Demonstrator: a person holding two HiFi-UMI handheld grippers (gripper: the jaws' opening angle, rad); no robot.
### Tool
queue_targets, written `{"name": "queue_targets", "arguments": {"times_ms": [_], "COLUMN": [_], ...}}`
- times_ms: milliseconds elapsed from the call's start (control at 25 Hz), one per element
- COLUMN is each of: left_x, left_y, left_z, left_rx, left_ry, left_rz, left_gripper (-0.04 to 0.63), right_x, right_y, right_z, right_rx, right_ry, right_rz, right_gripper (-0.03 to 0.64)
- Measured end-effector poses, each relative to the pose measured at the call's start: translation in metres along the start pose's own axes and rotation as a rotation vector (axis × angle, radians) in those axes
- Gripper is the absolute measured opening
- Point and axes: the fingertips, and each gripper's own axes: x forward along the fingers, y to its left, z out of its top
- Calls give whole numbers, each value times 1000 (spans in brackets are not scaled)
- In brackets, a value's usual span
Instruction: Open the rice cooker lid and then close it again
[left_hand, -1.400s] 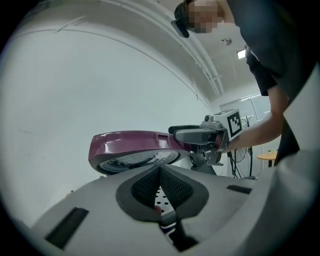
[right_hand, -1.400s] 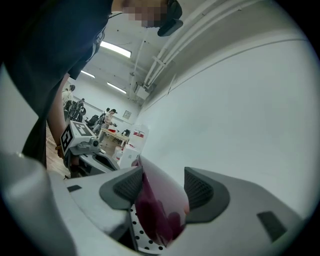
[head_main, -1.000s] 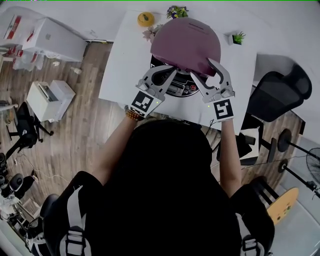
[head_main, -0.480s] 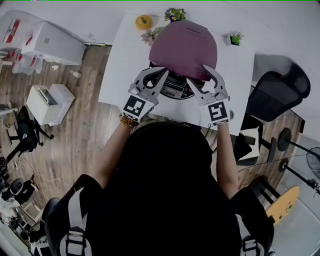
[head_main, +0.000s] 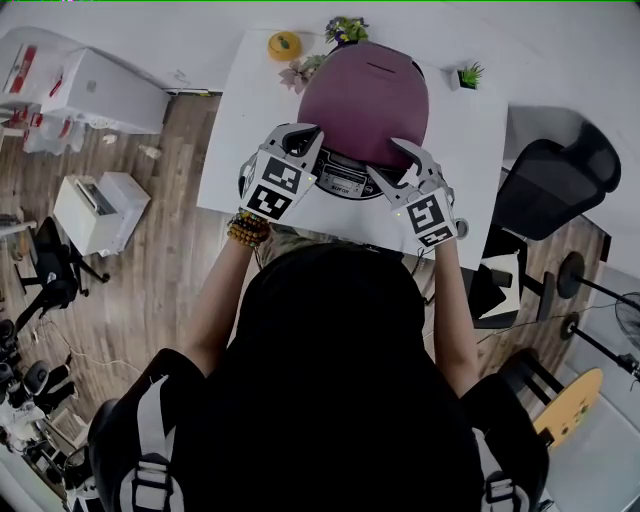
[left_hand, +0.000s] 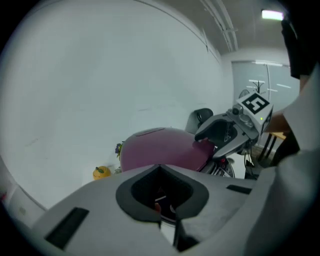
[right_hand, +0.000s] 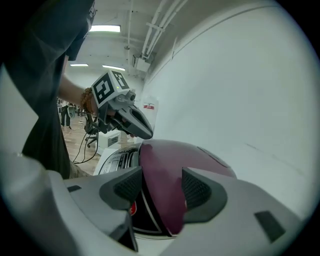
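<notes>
The rice cooker stands on the white table (head_main: 250, 120); its purple lid (head_main: 365, 95) is low over the body, and the control panel (head_main: 345, 182) shows in front. I cannot tell whether the lid is latched. My left gripper (head_main: 300, 135) is shut and empty, its tips at the lid's front-left edge. My right gripper (head_main: 405, 152) is open, its jaws on either side of the lid's front-right rim. In the right gripper view the lid (right_hand: 170, 170) fills the gap of the right gripper (right_hand: 162, 190), with the left gripper (right_hand: 135, 125) beyond. In the left gripper view the lid (left_hand: 155, 150) lies behind the left gripper (left_hand: 167, 200).
A yellow object (head_main: 285, 44), flowers (head_main: 350, 25) and a small green plant (head_main: 472, 75) stand at the table's far edge. A black office chair (head_main: 555, 190) is to the right. White boxes (head_main: 100, 200) and a cabinet (head_main: 100, 85) sit on the wooden floor at the left.
The lid has come down from a tilted-up position toward the body. Both grippers moved forward and down with its front edge.
</notes>
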Motion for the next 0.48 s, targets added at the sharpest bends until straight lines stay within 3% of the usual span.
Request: {"name": "queue_targets", "arguments": {"times_ms": [240,320,400,480], "left_x": [9,9,11,12], "left_y": [-4,-3,-4,-5], "left_z": [-10,-13,-15,-16], "left_rx": [198,187,150,117], "left_ry": [147,165,177,181], "left_rz": [-26,-39,-69,-104], "left_gripper": [21,21,21,21], "right_x": [1,0,-2,-1], "right_y": [1,-2,-10,-15], "right_z": [2,2,-1,-3], "right_rx": [59,90,114,125], "right_ry": [-18,-31,-17,9], "right_rz": [65,105,106,86], "right_gripper": [254,232,94,52]}}
